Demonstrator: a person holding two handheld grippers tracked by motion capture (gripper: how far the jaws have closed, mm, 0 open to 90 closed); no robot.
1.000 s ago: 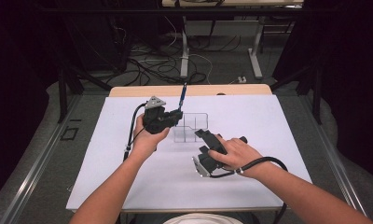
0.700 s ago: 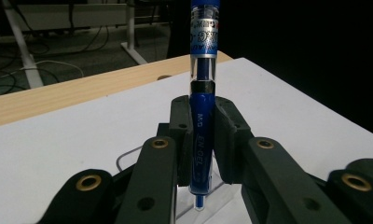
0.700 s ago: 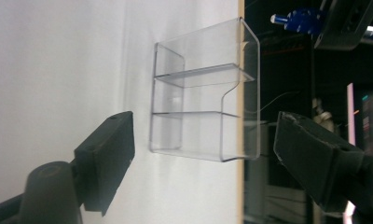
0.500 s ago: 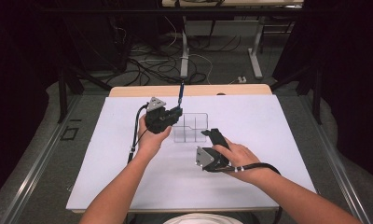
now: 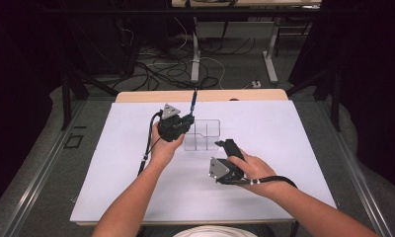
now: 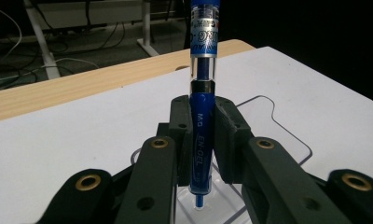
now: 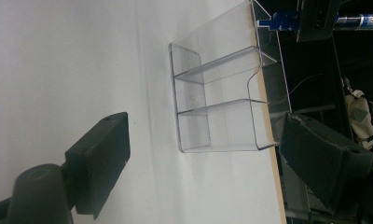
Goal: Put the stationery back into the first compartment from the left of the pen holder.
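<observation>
Organizer (image 5: 205, 134) mid-bench (image 5: 284, 163), pen (image 5: 193, 101) upright over its left compartment in left tool (image 5: 184, 123), right tool (image 5: 229, 146) just right and nearer of the organizer

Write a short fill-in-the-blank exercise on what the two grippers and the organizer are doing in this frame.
1. The left gripper is shut on a blue ____, held upright.
2. The pen's tip points down into a clear plastic ____.
3. The right gripper's jaws stand ____, with nothing between them.
4. The organizer stands on the ____ table cover.

Missing words: pen; organizer; open; white
</observation>
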